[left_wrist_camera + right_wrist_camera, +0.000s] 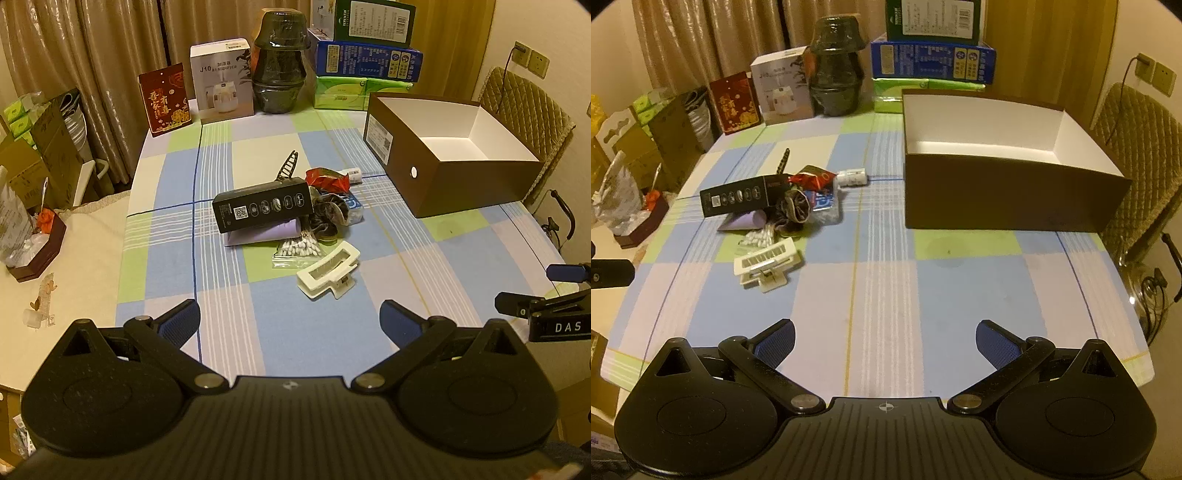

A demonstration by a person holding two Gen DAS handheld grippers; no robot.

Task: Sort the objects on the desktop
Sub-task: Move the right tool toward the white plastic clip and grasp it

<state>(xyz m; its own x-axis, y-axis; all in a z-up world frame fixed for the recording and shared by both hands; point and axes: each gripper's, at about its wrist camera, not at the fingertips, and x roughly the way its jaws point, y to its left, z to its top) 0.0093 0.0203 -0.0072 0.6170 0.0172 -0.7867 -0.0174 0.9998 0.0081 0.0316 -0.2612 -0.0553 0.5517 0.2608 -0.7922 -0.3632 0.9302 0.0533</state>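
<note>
Checked cloth in blue, green and white covers the table [177, 258], with curtains and stacked cartons behind. A small heap of objects lies near the middle; an empty brown box [476, 192] with a white inside stands well apart to its right, open side up. Left claw [290, 319] and right claw [885, 341] both hover spread wide over bare cloth, grasping nothing.

Nearest the claws, the white hair clip [328, 271] lies flat just beside the bag of cotton swabs [297, 251]. It looks light, rigid and smooth, so likely slippery; a hold across its narrow width seems best. Its long axis runs from near-left to far-right in the left view.

Higher in the heap, the black carton [262, 206] rests tilted on a lilac pack [264, 234], its long axis roughly left to right. It appears stiff and light; gripping across the short sides should serve.
</note>
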